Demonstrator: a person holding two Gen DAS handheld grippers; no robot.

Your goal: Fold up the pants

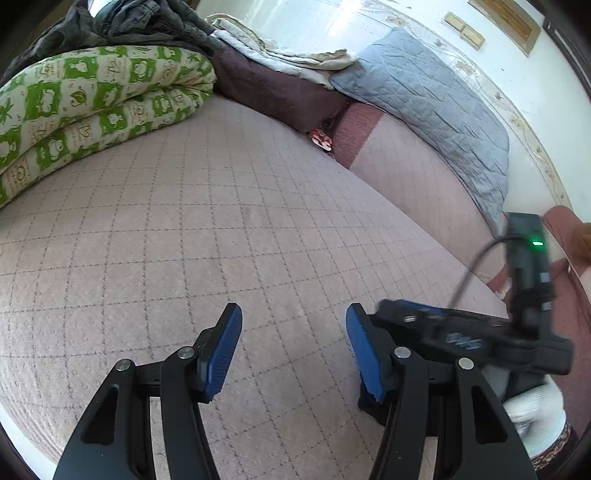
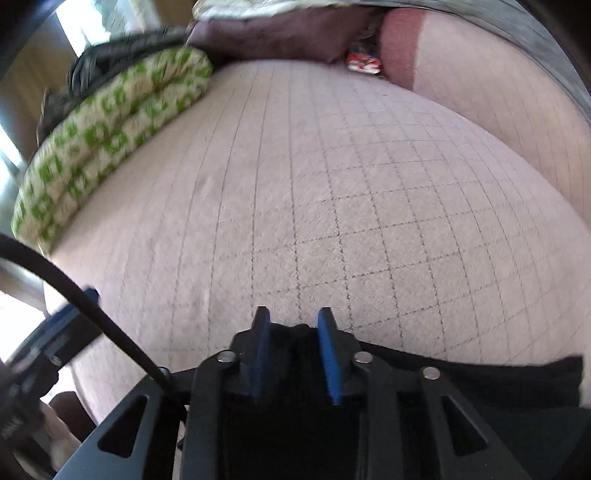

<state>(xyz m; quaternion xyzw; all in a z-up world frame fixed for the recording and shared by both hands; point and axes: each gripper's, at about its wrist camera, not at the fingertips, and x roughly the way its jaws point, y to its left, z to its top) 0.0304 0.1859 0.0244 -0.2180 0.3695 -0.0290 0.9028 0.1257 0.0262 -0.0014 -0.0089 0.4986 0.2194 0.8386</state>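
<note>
The right gripper (image 2: 293,354) is at the near edge of the bed (image 2: 314,206), and its two blue fingers (image 2: 328,365) are pinched on a bunch of black cloth, the pants (image 2: 480,380), with a small gap left between the pads where the dark fabric bulges up. From that grip the pants run off to the right as a dark band lying along the bed's near edge, and more of the black fabric fills the space below and behind the fingers; how the rest of the garment is laid out I cannot tell. The left gripper (image 1: 293,354) hovers above the pink quilted bedcover with its blue fingers (image 1: 221,354) spread wide apart and nothing between them. In its view the right gripper (image 1: 458,336) sits just beside its right finger, blurred, with a cable (image 1: 469,269) looping up from it and a green light (image 1: 537,243) glowing on its upper housing; a white-gloved hand (image 1: 532,413) shows beneath it. The pants themselves are not clearly visible from the left wrist. Farther back on the bed lies a folded green and cream patterned quilt (image 1: 88,110) with dark clothing (image 1: 122,22) heaped on top, a maroon blanket (image 1: 273,92) under pale folded sheets (image 1: 280,51), and a grey quilted pillow (image 1: 436,107) leaning against the wall. A small red and white packet (image 1: 322,139) is tucked at the foot of the maroon blanket.
</note>
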